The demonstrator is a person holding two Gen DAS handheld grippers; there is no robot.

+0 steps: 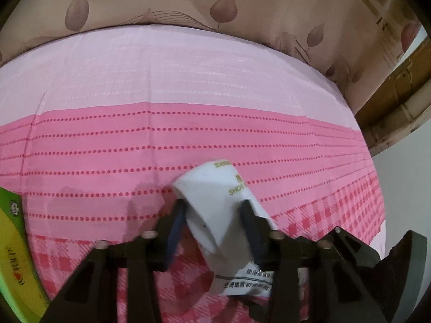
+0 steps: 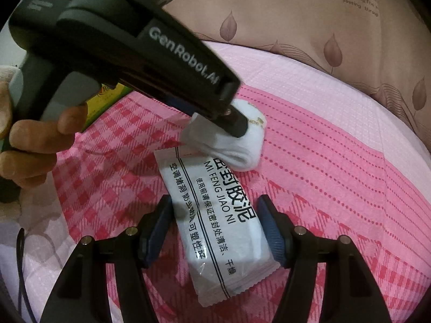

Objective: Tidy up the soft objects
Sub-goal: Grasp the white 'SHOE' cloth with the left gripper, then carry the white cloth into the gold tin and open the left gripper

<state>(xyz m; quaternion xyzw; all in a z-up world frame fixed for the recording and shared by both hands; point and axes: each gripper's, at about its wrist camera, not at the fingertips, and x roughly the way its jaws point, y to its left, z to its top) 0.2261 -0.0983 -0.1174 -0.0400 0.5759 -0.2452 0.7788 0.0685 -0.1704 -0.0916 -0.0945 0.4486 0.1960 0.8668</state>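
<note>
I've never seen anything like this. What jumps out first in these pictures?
Probably the pink bedsheet, dotted stripes turning to checks, filling both views. In the middle of it, the left tongs pinch a folded white cloth shoe cover, held by a hand at the left edge of the right view. Just below, a white packet of sealing putty lies between the right tongs, which stand around it.

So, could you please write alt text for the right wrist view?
The left tongs grip a folded white cloth on the pink bedsheet. Nearer, a white sachet with black print lies between the right tongs' open fingers.
</note>
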